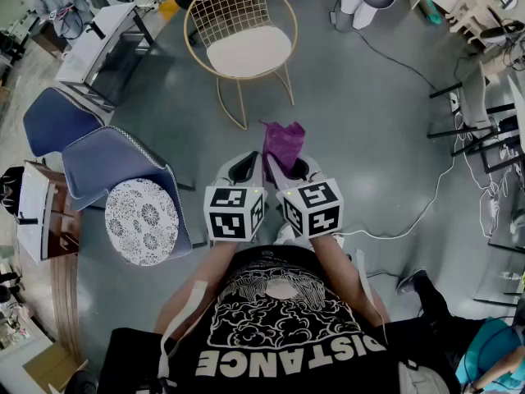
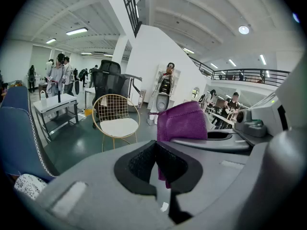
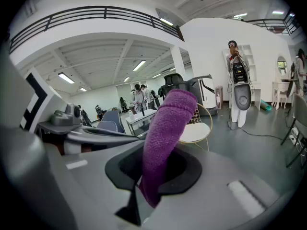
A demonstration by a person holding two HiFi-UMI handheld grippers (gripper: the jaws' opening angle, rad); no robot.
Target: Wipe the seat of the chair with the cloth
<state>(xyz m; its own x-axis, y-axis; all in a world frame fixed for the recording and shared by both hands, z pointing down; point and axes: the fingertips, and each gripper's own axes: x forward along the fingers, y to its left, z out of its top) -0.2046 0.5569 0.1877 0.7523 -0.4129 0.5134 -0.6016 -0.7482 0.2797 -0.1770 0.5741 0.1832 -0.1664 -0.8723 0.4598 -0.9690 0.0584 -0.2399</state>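
Approach step. Right hand-held gripper (image 3: 152, 178) clamped on purple cloth (image 3: 168, 128), well short of the gold wire chair (image 1: 239, 8). Left hand-held gripper (image 2: 154, 163) closed, empty. Next, likely: step forward, lower cloth onto white seat cushion (image 1: 248, 50).

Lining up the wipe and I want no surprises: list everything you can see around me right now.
Wire chair: one, gold with white seat, straight ahead.
Cloth: one, purple, standing up from the right gripper.
Shell chairs: two, blue, left.
Round cushion: one, white patterned, at the nearer blue chair.
Table: one, white, far left.
Bystanders: several, far background.
Left gripper: one, grey, shut, empty.
Right gripper: one, grey, shut on the cloth.
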